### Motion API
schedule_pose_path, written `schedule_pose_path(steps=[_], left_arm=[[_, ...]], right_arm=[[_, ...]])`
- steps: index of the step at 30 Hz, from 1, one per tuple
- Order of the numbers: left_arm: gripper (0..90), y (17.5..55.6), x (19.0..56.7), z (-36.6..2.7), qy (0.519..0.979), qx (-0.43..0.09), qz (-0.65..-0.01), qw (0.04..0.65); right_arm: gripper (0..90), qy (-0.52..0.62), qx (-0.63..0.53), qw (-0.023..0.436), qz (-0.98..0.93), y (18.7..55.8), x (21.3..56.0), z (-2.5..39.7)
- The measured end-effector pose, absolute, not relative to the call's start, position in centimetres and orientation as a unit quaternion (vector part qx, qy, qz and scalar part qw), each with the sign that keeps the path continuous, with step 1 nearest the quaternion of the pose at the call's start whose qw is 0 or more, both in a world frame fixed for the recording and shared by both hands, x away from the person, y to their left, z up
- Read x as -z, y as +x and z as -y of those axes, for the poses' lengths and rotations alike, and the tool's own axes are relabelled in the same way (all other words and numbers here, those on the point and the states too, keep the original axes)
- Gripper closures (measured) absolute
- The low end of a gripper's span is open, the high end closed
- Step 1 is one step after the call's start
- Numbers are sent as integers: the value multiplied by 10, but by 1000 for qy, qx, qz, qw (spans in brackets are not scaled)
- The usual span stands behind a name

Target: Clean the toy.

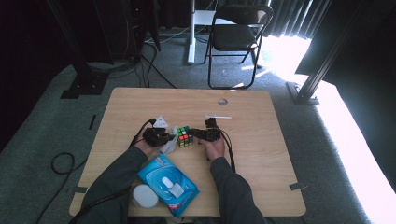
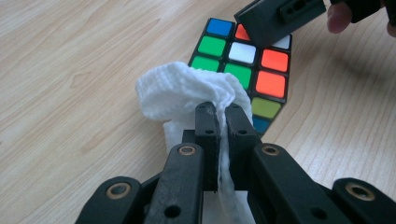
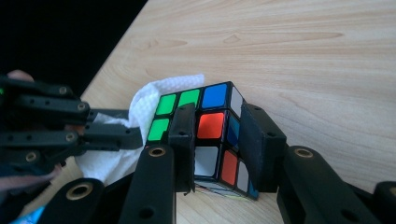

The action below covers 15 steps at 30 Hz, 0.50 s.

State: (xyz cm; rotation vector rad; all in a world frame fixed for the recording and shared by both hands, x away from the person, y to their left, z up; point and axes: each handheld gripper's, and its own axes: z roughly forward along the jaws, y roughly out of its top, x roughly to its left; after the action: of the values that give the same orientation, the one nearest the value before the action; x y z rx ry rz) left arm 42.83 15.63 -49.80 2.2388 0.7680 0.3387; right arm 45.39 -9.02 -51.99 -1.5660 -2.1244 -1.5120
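Note:
A scrambled Rubik's cube (image 1: 184, 136) rests on the wooden table (image 1: 261, 140) between my two grippers. My right gripper (image 3: 217, 135) is shut on the cube (image 3: 212, 126), one jaw over its top face and one on its side. My left gripper (image 2: 222, 112) is shut on a white wipe (image 2: 187, 93), which is pressed against the cube (image 2: 252, 70) at its green and orange squares. In the high view the left gripper (image 1: 164, 137) sits just left of the cube with the wipe (image 1: 169, 146) under it, and the right gripper (image 1: 198, 134) just to its right.
A blue pack of wet wipes (image 1: 168, 184) lies near the table's front edge, with a white round lid (image 1: 144, 196) beside it. A thin white strip (image 1: 218, 116) and a round hole (image 1: 222, 101) lie farther back. A folding chair (image 1: 236, 37) stands behind the table.

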Motion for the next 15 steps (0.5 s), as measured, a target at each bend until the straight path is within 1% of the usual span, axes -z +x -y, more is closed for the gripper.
schedule_pose_path(steps=[1, 3, 4, 11, 13, 15], left_arm=[[862, 428, 498, -156, 871, -132, -299, 367], [862, 428, 498, -156, 870, -133, -299, 368], [861, 428, 497, -157, 871, -133, -299, 367], [861, 428, 498, -157, 869, -133, -302, 368], [861, 428, 498, -157, 870, -133, -301, 367], [861, 428, 498, -157, 869, -134, -302, 368]], right_arm=[[676, -520, 501, 60, 689, 455, 521, 93], [681, -523, 504, 64, 684, 455, 522, 95], [698, -531, 511, 70, 672, 456, 524, 102], [723, -547, 507, 49, 665, 455, 523, 117], [796, -551, 494, 35, 671, 454, 523, 118], [776, -550, 473, 20, 688, 452, 527, 117]])
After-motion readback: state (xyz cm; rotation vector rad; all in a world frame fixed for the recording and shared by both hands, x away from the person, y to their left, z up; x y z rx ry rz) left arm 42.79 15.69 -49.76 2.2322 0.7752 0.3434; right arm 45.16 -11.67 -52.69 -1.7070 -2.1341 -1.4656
